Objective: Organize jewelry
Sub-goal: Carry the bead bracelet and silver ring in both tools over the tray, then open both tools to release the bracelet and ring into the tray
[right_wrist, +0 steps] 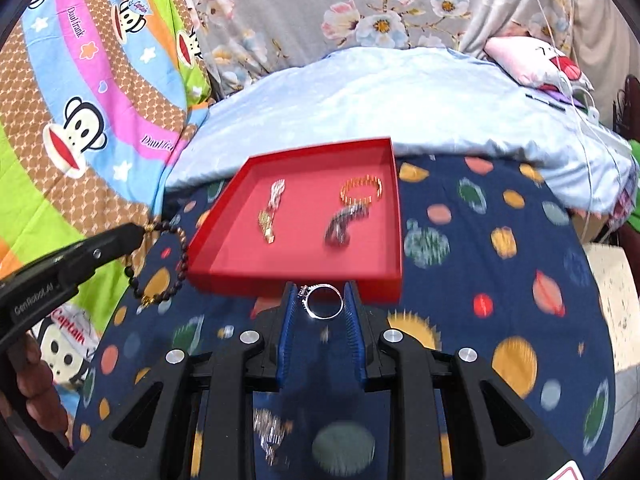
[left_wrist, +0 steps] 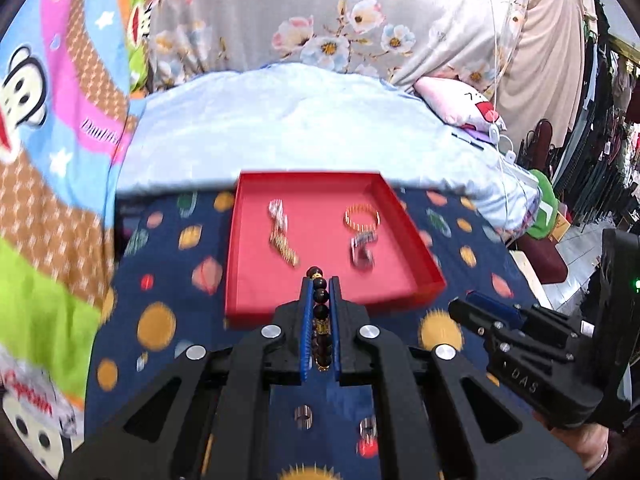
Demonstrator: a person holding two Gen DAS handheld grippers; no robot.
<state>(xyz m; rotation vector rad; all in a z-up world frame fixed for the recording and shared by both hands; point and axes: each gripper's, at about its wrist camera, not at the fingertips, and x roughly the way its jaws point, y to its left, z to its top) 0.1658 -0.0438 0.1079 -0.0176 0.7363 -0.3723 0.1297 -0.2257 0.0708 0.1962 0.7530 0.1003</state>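
While pinched, ring (right_wrist: 323, 301) between right tongs (right_wrist: 320, 300), before tray (right_wrist: 296, 280).

Dark bead bracelet (right_wrist: 160, 264) dangling, silver ring (right_wrist: 324, 301) lifted, red tray (left_wrist: 416, 224) holding perhaps four pieces

Left wrist view taken from behind left tongs (left_wrist: 320, 280), aimed forward and downward along fingers, close above patterned bed cover (left_wrist: 168, 280). Right wrist view taken likewise from behind right tongs (right_wrist: 320, 292), same downward tilt, set further right. Red tray (left_wrist: 416, 216) shared by both views, central in each, just beyond fingertips. Floral curtain (left_wrist: 280, 20) seen far in both. Each tongs caught at edge of other view.
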